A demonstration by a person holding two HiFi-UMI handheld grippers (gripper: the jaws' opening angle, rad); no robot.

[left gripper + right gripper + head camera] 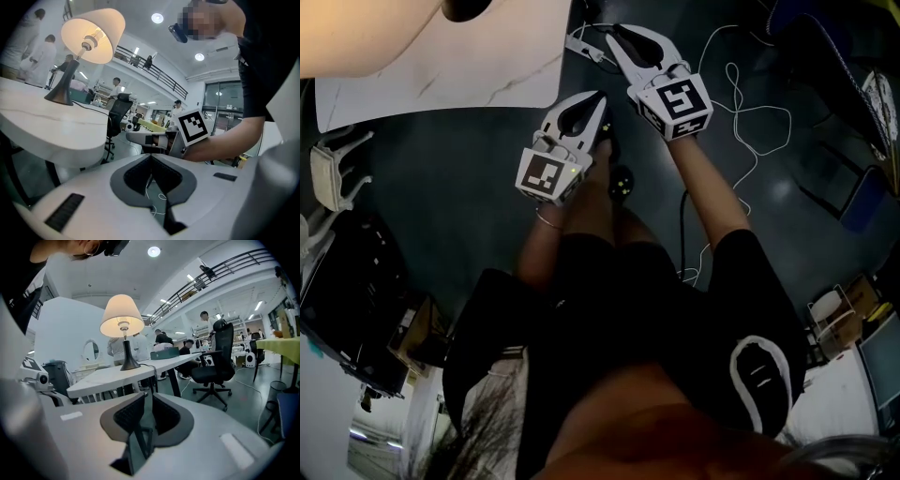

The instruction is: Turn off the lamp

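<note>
Looking straight down in the head view, both tools sit over the dark floor (441,206), just right of the white table (441,80) that fills the upper left of the frame. The left gripper (600,97) is near the middle. The right gripper (616,33) is a bit higher and to the right of it, almost at the top edge. A thin white cable (750,122) loops across the floor on the right side.

The lamp (91,33) is on that table and it's clearly lit. In the left gripper view it sits in the upper left with the bulb glowing under the shade, and its dark base stands on the tabletop. In the right gripper view it's left of centre, upright on the same table, with a black office chair (213,366) off to the right of the table. Neither tool touches the lamp; both are well apart from it.

Claw states: the left one is clenched, tips meeting, with nothing in them, only floor and cable visible behind. The right one is parted by just a sliver, also with nothing in it. The right tool's marker cube (193,126) shows in the middle of the left gripper view, with the person's forearm behind it.
</note>
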